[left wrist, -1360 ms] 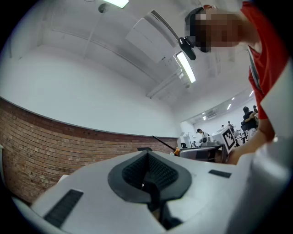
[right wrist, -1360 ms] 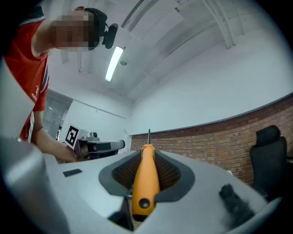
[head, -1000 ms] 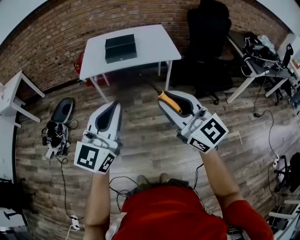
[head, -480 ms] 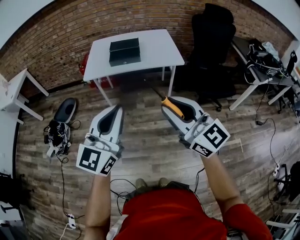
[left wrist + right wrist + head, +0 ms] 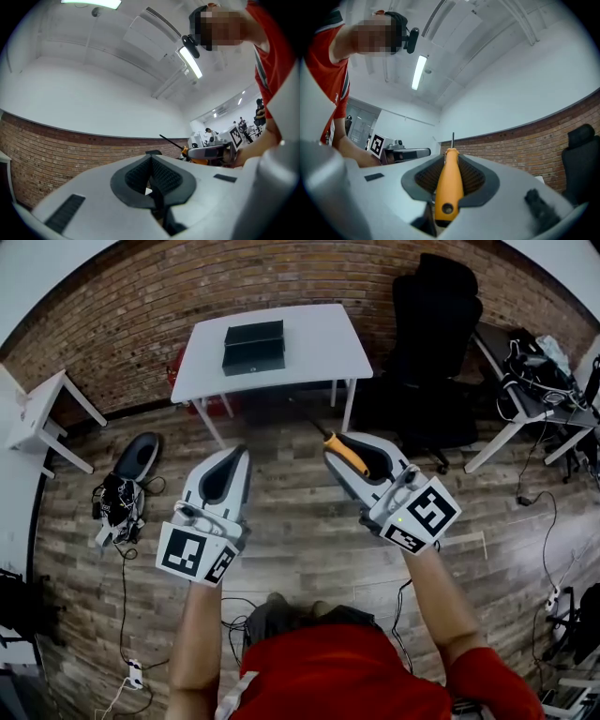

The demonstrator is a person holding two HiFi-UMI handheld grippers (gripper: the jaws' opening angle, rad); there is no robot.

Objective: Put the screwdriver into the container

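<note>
Far off on the white table [image 5: 319, 343] sits the black container [image 5: 254, 346]; the right gripper [image 5: 337, 447] squeezes the screwdriver [image 5: 449, 183] by its orange handle; the left gripper [image 5: 239, 454] is closed, empty; hold tight, carry it over level.

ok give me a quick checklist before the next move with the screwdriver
1. Grip on the screwdriver: ok, the right gripper has its fingers clamped on the orange handle, shaft pointing ahead.
2. Spare left gripper empty: ok, fingers together, nothing between them.
3. Sight of the container: ok, it sits on the white table ahead.
4. Container open on top: cannot tell from the head view.
5. Container within reach: not ok, both grippers hang over the wooden floor, short of the table.
6. Way ahead: ok, bare floor up to the table.
</note>
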